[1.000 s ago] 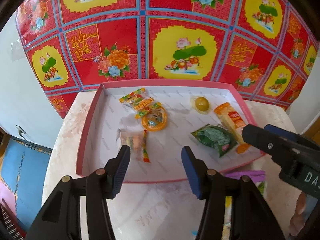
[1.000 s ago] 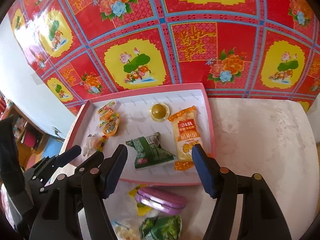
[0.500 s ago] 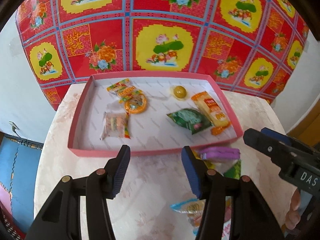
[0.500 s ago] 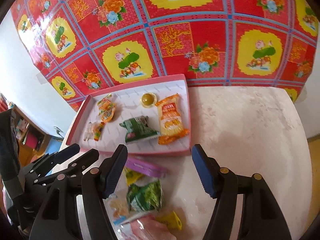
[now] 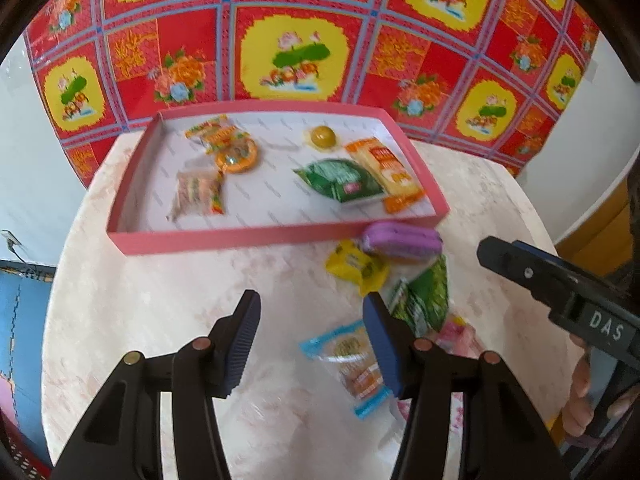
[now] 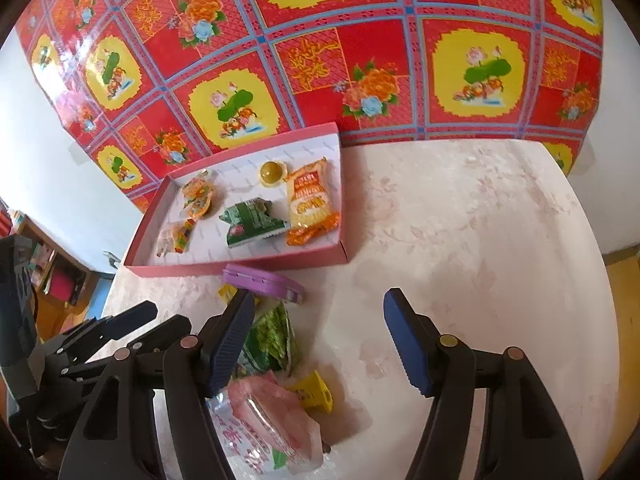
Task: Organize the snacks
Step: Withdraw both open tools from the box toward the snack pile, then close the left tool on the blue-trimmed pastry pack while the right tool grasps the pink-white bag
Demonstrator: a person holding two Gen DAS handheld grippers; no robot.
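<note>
A shallow pink tray (image 5: 200, 240) (image 6: 240, 266) at the back of the pale round table holds several snacks: a green packet (image 5: 340, 182) (image 6: 250, 224), an orange packet (image 5: 384, 168) (image 6: 310, 204) and a round yellow sweet (image 5: 323, 136) (image 6: 272, 171). In front of the tray lies a loose pile: a purple case (image 5: 400, 240) (image 6: 260, 282), a yellow packet (image 5: 356, 266), a green packet (image 5: 424, 300) (image 6: 272, 340), a blue-edged packet (image 5: 352, 364) and a pink packet (image 6: 260, 412). My left gripper (image 5: 310, 344) is open above the table beside the pile. My right gripper (image 6: 320, 344) is open over the pile's right side, nothing held.
A red, yellow and blue flowered cloth (image 5: 304, 40) (image 6: 320, 40) hangs behind the table. The right gripper's body (image 5: 560, 292) shows at the right of the left wrist view, the left gripper's body (image 6: 80, 344) at the left of the right wrist view. Bare tabletop (image 6: 480, 240) lies right of the tray.
Both grippers have drawn back from the tray toward the table's near side. The loose pile of snacks has come into view below them. Neither gripper's opening has changed.
</note>
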